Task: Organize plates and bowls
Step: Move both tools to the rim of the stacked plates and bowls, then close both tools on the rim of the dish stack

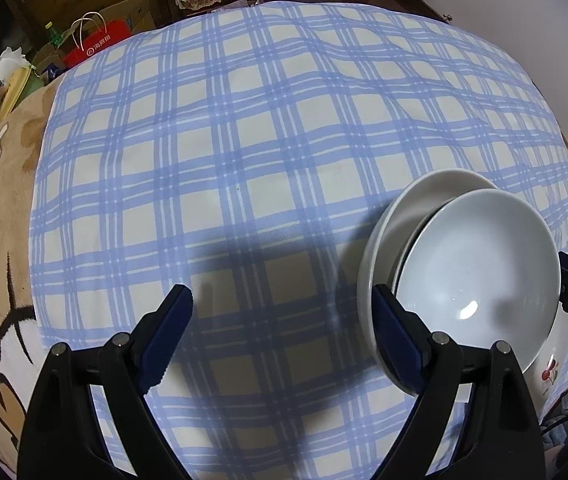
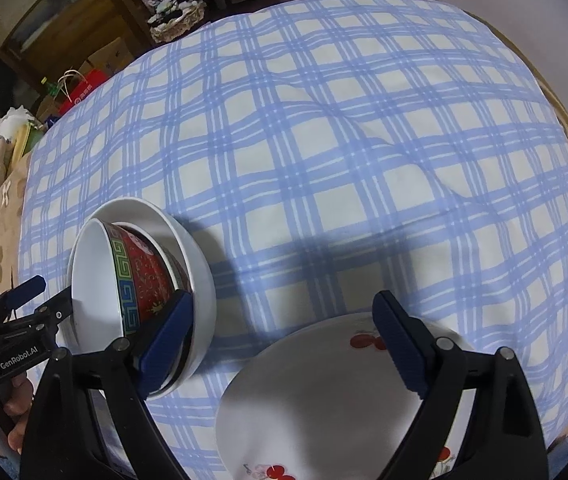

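Right wrist view first: the red patterned bowl [image 2: 144,280] sits nested inside a larger white bowl [image 2: 194,272], tipped on edge over the blue checked cloth [image 2: 324,160] at the left. Just beside it, nearer the camera, the cherry-print plate [image 2: 312,396] lies flat on the cloth. The right gripper [image 2: 282,336] hangs over that plate's far rim, jaws spread wide, gripping nothing, its left finger crossing in front of the stacked bowls. The left gripper [image 2: 24,300] comes in from the left edge with one finger inside the red bowl's rim; whether it pinches the rim, I cannot tell. From the left wrist, that gripper [image 1: 282,334] looks widely parted, with pale bowls [image 1: 480,272] leaning against its right finger. Beyond the cloth sits a red paper bag [image 1: 98,46].
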{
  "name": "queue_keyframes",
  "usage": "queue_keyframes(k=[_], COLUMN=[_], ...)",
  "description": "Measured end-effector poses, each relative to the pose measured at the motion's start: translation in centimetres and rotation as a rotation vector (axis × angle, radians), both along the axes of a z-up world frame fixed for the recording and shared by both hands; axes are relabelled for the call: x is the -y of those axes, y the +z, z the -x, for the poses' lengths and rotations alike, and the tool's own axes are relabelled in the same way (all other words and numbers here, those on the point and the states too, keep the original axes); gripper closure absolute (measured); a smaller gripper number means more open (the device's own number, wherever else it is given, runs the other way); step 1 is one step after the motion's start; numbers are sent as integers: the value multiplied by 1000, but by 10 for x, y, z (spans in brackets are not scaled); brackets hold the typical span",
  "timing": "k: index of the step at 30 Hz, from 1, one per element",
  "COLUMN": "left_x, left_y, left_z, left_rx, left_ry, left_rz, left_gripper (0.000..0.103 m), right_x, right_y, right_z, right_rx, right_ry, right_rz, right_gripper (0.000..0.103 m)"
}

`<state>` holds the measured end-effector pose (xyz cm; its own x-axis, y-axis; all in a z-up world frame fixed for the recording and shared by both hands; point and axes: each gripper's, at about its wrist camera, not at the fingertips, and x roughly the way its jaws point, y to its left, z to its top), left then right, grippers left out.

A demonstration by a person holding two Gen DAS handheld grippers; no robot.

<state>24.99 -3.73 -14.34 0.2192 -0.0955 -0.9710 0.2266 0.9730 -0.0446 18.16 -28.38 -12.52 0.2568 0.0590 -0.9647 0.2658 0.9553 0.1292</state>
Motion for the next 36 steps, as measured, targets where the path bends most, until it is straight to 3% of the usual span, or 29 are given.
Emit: queue_keyframes(k=[4,6,8,13,18,20,27,30,32,36], left_x=[-2,-2,0,3,-1,-3,-3,-3,-3,8], left_y=[-1,-2,-1,0,-2,-3,-3,-3,1,5], left_z=[-1,-3,-2,-1,-3,-4,-3,-2,4,10], left_rx=[-9,-14,-8,3,-17,-26,-19,-29,-29,-16], left_ry=[9,16,20,18,58,68,65,58,42,6], left_rz=[7,3,-9,-19,-1,17,27,74,112,155], left_gripper=[15,12,8,8,7,7,8,22,46,74], right_x=[-2,-5,-7,-11,-12,-8,-8,-8,-7,-9], right_y=[1,3,5,7,6,4,3,2,2,2], right_z=[1,3,5,7,7,6,6,7,7,8], right_rx=[12,27,48,71,75,67,56,59,57,58], right_ry=[-6,7,17,20,14,-4,-19,-34,-41,-43], right_rz=[8,11,-3,-18,-56,-115,-181,-199,-212,-215], right_gripper=[9,15,32,51,60,70,80,81,81,81])
